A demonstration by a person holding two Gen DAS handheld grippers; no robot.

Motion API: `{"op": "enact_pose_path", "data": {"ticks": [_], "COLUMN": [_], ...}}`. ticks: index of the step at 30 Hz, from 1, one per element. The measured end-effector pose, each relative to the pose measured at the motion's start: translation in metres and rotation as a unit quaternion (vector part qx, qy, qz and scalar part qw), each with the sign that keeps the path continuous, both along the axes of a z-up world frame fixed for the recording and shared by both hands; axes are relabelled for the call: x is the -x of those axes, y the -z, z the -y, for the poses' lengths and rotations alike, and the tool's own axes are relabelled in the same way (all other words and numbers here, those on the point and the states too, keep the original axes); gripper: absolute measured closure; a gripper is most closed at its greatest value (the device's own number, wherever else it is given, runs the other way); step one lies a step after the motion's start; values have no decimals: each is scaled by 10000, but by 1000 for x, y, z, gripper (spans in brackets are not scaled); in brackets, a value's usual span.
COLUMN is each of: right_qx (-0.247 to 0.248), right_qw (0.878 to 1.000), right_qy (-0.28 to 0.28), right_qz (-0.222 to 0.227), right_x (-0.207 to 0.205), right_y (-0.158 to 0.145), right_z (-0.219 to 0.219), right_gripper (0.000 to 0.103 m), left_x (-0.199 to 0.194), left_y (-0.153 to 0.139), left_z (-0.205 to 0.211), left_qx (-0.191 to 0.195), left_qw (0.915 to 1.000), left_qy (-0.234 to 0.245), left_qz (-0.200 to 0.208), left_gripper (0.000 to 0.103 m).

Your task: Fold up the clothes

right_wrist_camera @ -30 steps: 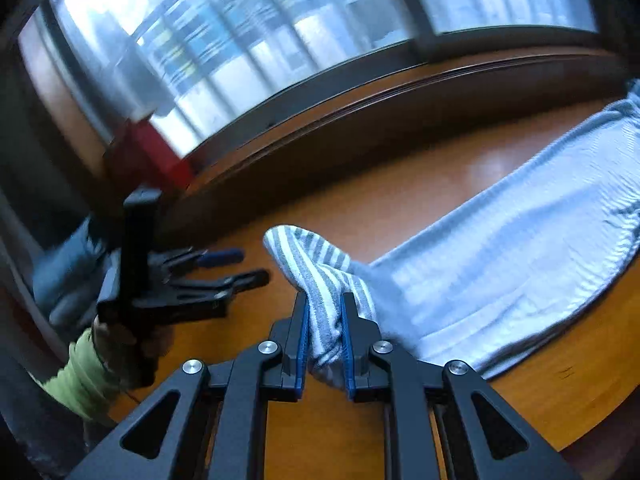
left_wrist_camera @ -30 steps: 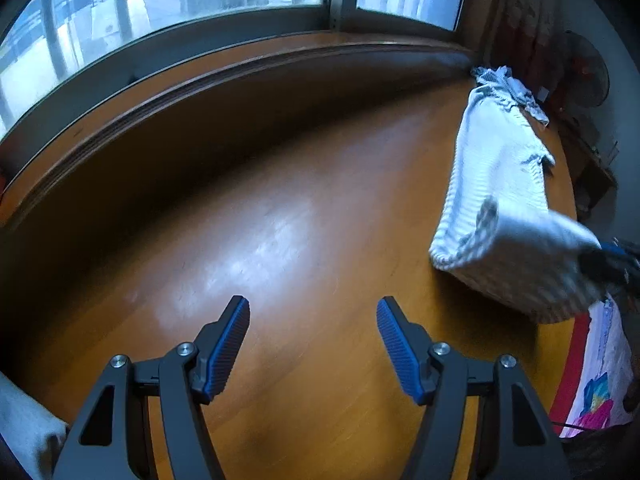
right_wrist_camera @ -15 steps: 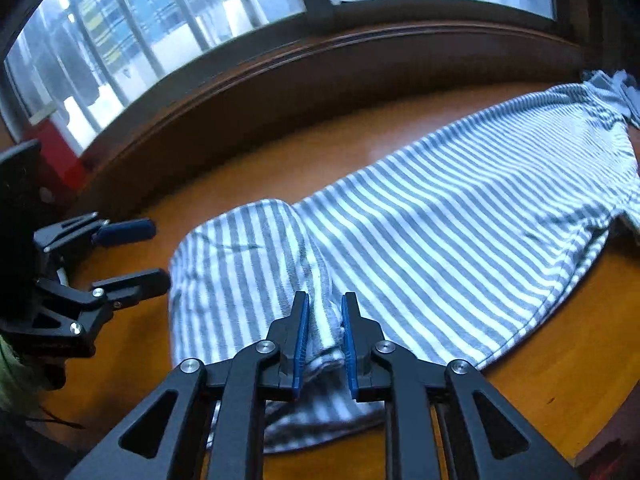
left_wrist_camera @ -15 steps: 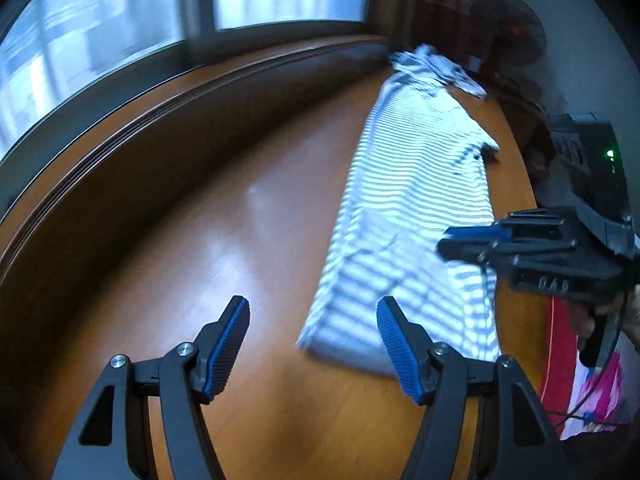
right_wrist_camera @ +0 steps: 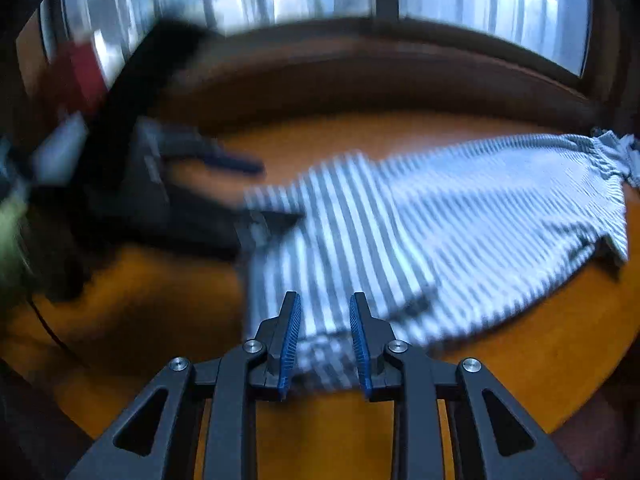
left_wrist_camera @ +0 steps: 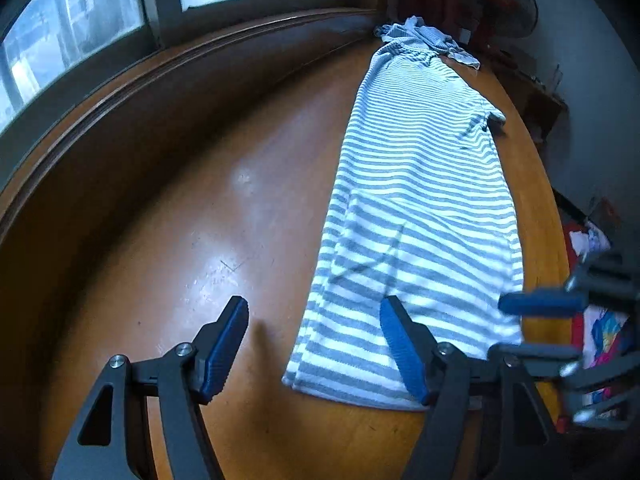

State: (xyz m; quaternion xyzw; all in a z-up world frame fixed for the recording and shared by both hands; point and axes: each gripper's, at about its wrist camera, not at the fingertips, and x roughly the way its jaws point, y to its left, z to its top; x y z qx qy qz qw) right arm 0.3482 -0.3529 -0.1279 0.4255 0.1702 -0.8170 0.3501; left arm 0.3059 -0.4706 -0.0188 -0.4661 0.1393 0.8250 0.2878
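Observation:
A grey-and-white striped garment [left_wrist_camera: 420, 208] lies flat in a long strip on the wooden table [left_wrist_camera: 208, 240]; its near end is folded over. It also shows in the right wrist view [right_wrist_camera: 440, 232], blurred. My left gripper [left_wrist_camera: 314, 344] is open and empty just above the garment's near left corner. My right gripper [right_wrist_camera: 324, 340] is open, with its jaws a little apart over the garment's near edge, holding nothing. It also shows in the left wrist view [left_wrist_camera: 540, 324] at the right.
A window and dark wooden sill [left_wrist_camera: 200, 48] run along the table's far side. A small crumpled cloth [left_wrist_camera: 428, 38] lies at the garment's far end. Colourful fabric [left_wrist_camera: 600, 332] lies beyond the table's right edge. The left gripper [right_wrist_camera: 224, 184] shows blurred in the right wrist view.
My right gripper laid the lifted end of the garment down over itself and opened, letting go. My left gripper swung right toward the garment's near end.

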Motion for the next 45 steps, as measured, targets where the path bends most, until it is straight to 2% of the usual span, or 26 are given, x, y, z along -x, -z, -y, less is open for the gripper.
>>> {"op": "enact_pose_path", "data": {"ticks": [5, 9, 10, 12, 14, 15, 19, 24, 26, 29, 30, 31, 33, 35, 36, 37, 45], "right_qx": [-1, 530, 563, 279, -69, -48, 211, 49, 9, 297, 453, 641, 945, 1048, 1019, 988, 735], "right_qw": [9989, 9964, 9964, 9989, 9999, 9999, 9994, 9985, 9973, 9949, 9934, 9913, 9871, 9865, 9869, 9872, 9858], "right_qy": [474, 358, 276, 182, 134, 158, 289, 483, 635, 881, 959, 1019, 1092, 1046, 1035, 1036, 1324], "right_qz": [37, 557, 572, 330, 32, -7, 24, 260, 367, 381, 439, 536, 689, 706, 697, 704, 723], "right_x": [-16, -33, -38, -46, -50, -50, -54, -60, -63, -61, -58, -52, -39, -33, -31, -30, -45], "right_y": [-12, -18, -17, -9, 0, -1, -13, -6, -4, -16, -19, -20, -19, -16, -15, -13, -13], "right_z": [-28, -32, -27, -18, -6, -7, -26, -54, -62, -69, -70, -68, -58, -49, -45, -43, -80], "right_gripper": [75, 65, 64, 64, 69, 92, 95, 103, 103, 102, 98, 88, 77, 77, 84, 99, 103], "left_x": [-4, -4, -4, -5, -6, -7, -11, -8, -7, -9, -10, -11, -11, -12, -12, -12, -11], "left_y": [0, 0, 0, 0, 0, -1, 0, 0, 0, -1, -1, -1, -1, 0, 0, 0, 2], "left_z": [-3, -6, -6, -6, -7, -7, -12, -9, -6, -4, -4, -4, -5, -6, -6, -6, -6], "left_qx": [59, 129, 138, 143, 162, 190, 367, 267, 195, 176, 190, 205, 223, 253, 269, 282, 213], "left_qw": [9999, 9999, 9998, 9998, 9998, 9997, 9986, 9991, 9994, 9995, 9995, 9995, 9994, 9992, 9991, 9991, 9994], "left_qy": [9, -31, -53, -96, -93, -90, -64, -92, -144, -116, -97, -80, -82, -73, -67, -55, -96], "left_qz": [-102, -103, -97, -91, -114, -149, -381, -315, -235, -219, -230, -243, -247, -290, -313, -325, -250], "left_gripper": [33, 33, 33, 33, 33, 33, 28, 28, 28, 28, 28, 28, 28, 28, 28, 28, 28]}}
